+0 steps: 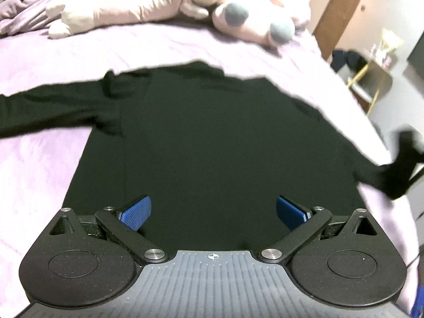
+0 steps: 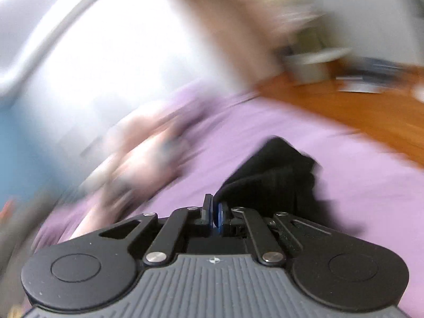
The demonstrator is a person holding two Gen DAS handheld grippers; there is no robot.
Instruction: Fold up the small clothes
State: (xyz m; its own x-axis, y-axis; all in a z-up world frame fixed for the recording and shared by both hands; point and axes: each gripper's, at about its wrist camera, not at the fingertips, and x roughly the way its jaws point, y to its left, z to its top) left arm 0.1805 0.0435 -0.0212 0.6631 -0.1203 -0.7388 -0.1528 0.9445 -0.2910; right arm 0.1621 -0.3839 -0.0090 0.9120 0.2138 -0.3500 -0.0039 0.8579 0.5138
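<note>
1. A black long-sleeved cloth shirt (image 1: pixel 212 137) lies flat on a bed with a soft lilac sheet (image 1: pixel 47 164).
2. The left gripper (image 1: pixel 212 212) hangs just over the near hem of the shirt. Its two blue ridged pads (image 1: pixel 136 213) stand far apart, and nothing is between them.
3. One sleeve of the shirt stretches out to the left of this gripper, flat on the sheet.
4. The other sleeve runs off to the right, close to the edge of the bed, where the right gripper (image 1: pixel 405 169) shows as a dark blurred shape at the sleeve's end.
5. In the right wrist view the right gripper (image 2: pixel 213 214) has its jaws squeezed together. The bunched black sleeve end (image 2: pixel 275 175) sits right at the tips and just ahead of them. The pads seem to pinch the cloth, but the blur makes this hard to be sure of.
6. Far ahead of the left gripper, big pink and cream plush toys (image 1: pixel 164 2) lie at the back of the bed.
7. A wooden floor (image 2: pixel 357 111) shows beyond the bed on the right gripper's far side.
</note>
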